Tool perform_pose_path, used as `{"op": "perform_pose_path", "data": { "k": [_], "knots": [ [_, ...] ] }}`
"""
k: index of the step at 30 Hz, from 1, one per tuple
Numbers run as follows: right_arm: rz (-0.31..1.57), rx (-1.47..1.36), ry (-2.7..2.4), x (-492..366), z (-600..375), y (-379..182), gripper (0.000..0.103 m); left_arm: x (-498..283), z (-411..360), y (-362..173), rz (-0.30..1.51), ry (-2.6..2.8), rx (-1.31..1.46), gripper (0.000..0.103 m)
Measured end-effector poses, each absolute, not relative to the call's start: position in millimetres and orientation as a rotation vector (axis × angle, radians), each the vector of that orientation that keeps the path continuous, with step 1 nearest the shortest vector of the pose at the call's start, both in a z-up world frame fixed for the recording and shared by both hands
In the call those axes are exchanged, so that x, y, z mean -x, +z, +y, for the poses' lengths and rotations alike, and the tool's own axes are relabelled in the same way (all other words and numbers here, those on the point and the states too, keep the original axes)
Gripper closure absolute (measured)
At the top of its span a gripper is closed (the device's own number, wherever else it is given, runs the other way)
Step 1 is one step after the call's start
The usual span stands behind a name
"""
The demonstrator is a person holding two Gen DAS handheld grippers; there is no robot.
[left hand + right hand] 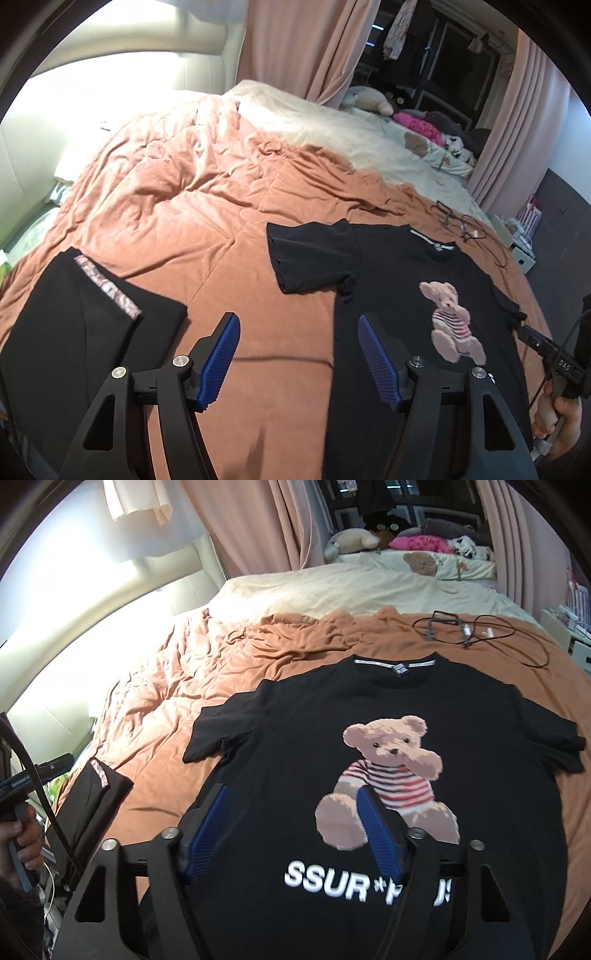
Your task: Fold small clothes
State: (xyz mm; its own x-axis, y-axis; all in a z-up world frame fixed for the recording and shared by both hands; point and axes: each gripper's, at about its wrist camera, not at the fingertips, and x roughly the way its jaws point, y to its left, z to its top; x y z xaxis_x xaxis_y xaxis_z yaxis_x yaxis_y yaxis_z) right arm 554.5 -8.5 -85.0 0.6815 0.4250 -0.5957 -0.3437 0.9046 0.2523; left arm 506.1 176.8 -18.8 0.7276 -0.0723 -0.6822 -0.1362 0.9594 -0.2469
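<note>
With both jaws held apart and empty above the black cotton bear-print T-shirt (295, 738) on the rumpled orange bed quilt (221, 206), quilt fabric could be pinched along with a sleeve.

T-shirt (369, 760) chest print, white caps below bear graphic at 6 o'clock: "SSUR*P..S", middle letters hidden by gripper finger | other handheld gripper (561, 365) at 3 o'clock, left wrist view: "DAS" | neck label, waistband print: unreadable
</note>
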Motion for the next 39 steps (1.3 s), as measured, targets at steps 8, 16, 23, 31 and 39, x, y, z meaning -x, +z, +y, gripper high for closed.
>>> {"op": "perform_pose_path", "data": {
  "k": [8,16,23,31,39],
  "knots": [
    [0.786,-0.103,0.449,-622,28,-105,0.045,-590,187,-59,0.834,0.023,0.368,0.036],
    [0.836,-0.154,0.512,-692,55,-129,0.064,-651,200,-111,0.906,0.035,0.417,0.037],
    [0.876,-0.202,0.503,-739,80,-160,0.073,-690,210,-152,0.956,0.027,0.516,0.040],
    [0.928,-0.276,0.510,-778,109,-195,0.085,-725,210,-184,1.017,0.019,0.544,0.048],
    [0.986,-0.428,0.552,-804,131,-224,0.093,-739,204,-191,1.042,0.056,0.530,0.086]
  ]
}}
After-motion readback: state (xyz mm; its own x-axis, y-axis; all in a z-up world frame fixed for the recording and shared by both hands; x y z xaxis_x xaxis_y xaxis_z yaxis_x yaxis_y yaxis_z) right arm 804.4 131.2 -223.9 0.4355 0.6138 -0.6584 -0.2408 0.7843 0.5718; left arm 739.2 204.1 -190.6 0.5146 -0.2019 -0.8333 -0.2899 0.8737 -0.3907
